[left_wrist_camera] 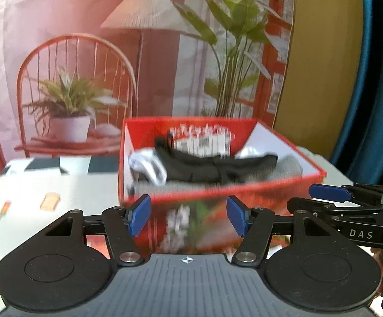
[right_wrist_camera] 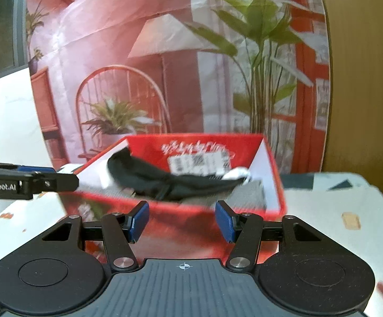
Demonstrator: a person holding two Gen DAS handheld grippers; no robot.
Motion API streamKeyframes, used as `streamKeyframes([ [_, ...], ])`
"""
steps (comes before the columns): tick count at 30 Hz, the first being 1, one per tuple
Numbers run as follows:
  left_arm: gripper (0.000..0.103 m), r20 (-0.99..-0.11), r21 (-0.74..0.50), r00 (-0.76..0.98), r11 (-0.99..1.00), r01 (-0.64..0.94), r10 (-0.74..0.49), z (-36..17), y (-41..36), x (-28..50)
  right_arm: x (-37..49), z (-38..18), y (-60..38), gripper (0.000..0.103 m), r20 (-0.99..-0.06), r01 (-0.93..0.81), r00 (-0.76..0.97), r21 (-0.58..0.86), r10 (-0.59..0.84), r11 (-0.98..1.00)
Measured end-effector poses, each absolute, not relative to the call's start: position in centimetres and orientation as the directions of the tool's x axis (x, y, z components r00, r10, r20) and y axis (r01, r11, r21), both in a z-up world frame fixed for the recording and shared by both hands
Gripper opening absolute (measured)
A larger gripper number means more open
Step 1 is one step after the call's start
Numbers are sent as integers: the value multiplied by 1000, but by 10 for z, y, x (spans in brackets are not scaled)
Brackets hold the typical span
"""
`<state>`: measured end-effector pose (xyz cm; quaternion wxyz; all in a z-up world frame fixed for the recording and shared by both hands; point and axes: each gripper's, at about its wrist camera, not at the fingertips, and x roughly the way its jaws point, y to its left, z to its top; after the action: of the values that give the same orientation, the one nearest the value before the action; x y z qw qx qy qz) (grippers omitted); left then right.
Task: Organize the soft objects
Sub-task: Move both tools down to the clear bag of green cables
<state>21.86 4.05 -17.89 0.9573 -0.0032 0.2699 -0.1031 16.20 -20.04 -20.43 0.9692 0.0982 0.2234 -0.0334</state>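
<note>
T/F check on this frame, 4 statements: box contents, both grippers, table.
1. A black sock lies inside the red box. True.
2. The left gripper is clamped on a sock. False: its fingers stand apart with nothing between them.
3. The right gripper is open and empty. True.
4. The red box is empty. False: it holds the black sock, white fabric and grey fabric.
</note>
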Motion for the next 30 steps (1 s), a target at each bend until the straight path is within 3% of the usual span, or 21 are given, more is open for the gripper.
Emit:
streamKeyframes([
  [19, 66, -639, -129, 757, 989, 73, -139, -245, 71, 175, 127, -279, -123, 53, -586, -31, 806, 102, 85, 994],
  [30, 66, -658, -121, 741, 990, 74, -136, -253, 69, 177, 134, -299, -125, 60, -660, 6, 750, 47, 27, 999],
])
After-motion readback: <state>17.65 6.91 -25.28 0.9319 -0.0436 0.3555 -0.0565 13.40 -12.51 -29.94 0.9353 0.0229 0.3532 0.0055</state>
